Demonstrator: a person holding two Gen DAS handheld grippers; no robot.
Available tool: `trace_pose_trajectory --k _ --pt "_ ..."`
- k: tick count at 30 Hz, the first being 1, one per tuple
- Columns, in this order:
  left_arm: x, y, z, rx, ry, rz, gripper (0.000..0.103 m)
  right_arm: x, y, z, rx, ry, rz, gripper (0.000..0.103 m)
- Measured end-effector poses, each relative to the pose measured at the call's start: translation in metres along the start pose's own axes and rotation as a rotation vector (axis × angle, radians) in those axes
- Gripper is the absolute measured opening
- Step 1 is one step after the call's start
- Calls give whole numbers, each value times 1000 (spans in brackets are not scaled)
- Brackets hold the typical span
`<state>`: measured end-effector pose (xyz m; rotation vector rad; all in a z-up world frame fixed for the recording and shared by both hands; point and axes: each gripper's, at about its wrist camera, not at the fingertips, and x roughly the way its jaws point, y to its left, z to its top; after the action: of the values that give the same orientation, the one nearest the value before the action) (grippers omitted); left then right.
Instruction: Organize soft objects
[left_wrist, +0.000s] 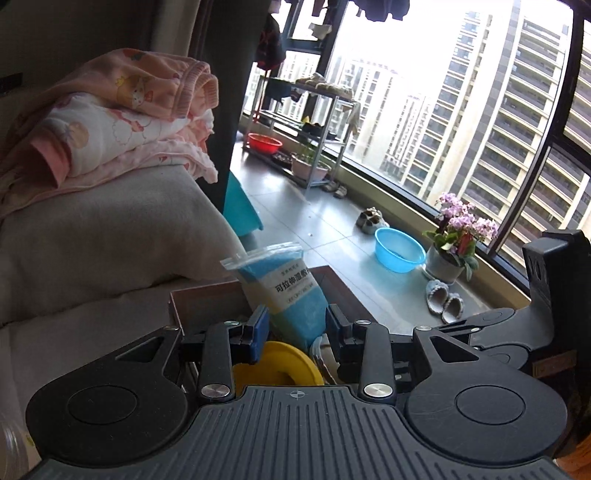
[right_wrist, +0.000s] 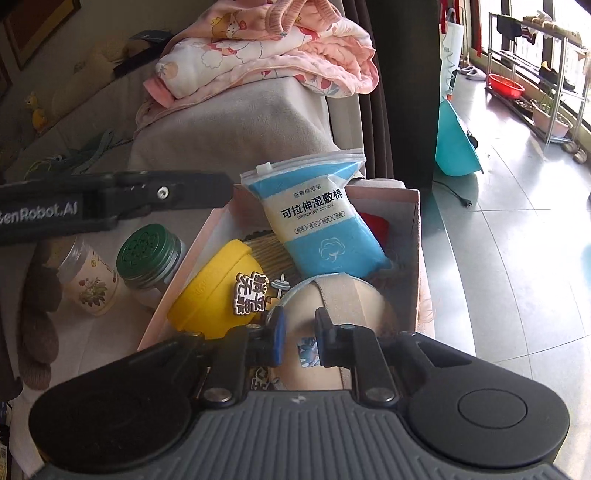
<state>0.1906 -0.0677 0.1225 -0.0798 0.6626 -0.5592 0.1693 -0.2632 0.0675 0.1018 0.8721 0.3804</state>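
A blue and white bag of stretch wet cotton (right_wrist: 321, 218) stands tilted in a pink cardboard box (right_wrist: 412, 236); it also shows in the left wrist view (left_wrist: 284, 291). My left gripper (left_wrist: 297, 325) is open, its blue pads on either side of the bag's lower end, not closed on it. My right gripper (right_wrist: 299, 341) is open just above a beige round soft item with a strap (right_wrist: 347, 299) in the box. A yellow cap-like item (right_wrist: 214, 288) with a badge lies in the box too.
Folded pink blankets (right_wrist: 266, 55) lie on a grey sofa arm (right_wrist: 236, 125) behind the box. Two jars (right_wrist: 147, 254) stand left of the box. The left gripper's body (right_wrist: 110, 203) crosses the right wrist view. Balcony floor with basins (left_wrist: 397, 249), slippers and a flower pot lies to the right.
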Motion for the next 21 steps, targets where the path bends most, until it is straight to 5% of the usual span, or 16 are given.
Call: trace_pose_trajectory --k 10,16,21 --pt "-83 11 -79 55 -12 36 37 -28 20 -27 86 -85 -66 20" --pt "-129 17 -140 58 19 149 37 -83 72 -71 53 -280 -79 52" --pt "-137 16 -194 56 35 345 37 -74 116 -121 -41 -289 -139 63"
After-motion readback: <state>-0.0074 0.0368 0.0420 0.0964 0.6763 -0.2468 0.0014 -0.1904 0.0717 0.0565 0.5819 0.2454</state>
